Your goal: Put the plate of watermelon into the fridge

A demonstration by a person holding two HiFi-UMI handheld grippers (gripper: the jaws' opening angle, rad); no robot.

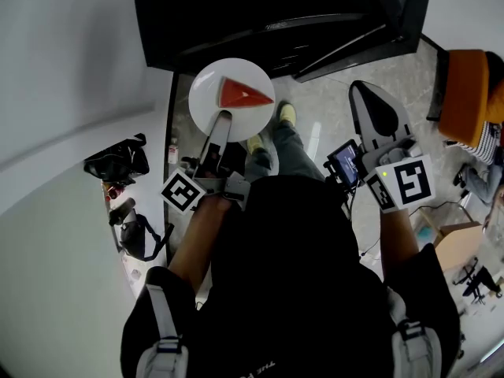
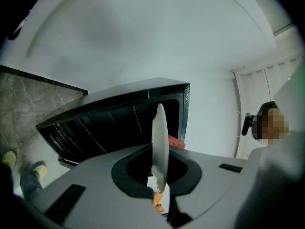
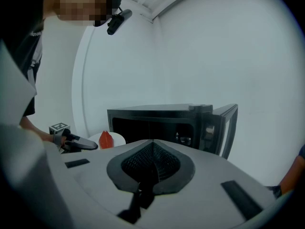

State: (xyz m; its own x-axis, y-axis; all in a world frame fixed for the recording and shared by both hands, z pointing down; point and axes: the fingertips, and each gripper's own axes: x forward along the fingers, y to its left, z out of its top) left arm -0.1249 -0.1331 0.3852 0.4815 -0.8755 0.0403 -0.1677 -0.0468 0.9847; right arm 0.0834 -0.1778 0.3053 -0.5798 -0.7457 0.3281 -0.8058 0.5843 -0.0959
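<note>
Left gripper (image 1: 223,119) clamps round white plate (image 1: 206,93) at its 6 o'clock rim; red watermelon wedge (image 1: 240,94) atop. Right gripper (image 3: 151,144) closed, empty.

No complete wording, brand or number can be read in any view.

Left cube (image 1: 183,191) and right cube (image 1: 405,183): black-and-white square marker patterns only, no characters.

Fridge (image 1: 236,14): a small pale mark on its top face in the head view, too small to read.

Shirt (image 1: 260,290): pale print at the bottom edge of the head view, upside down and cut off. It may begin "THE"; the rest is illegible.

Screen (image 1: 345,164) beside the right cube: content unreadable.
</note>
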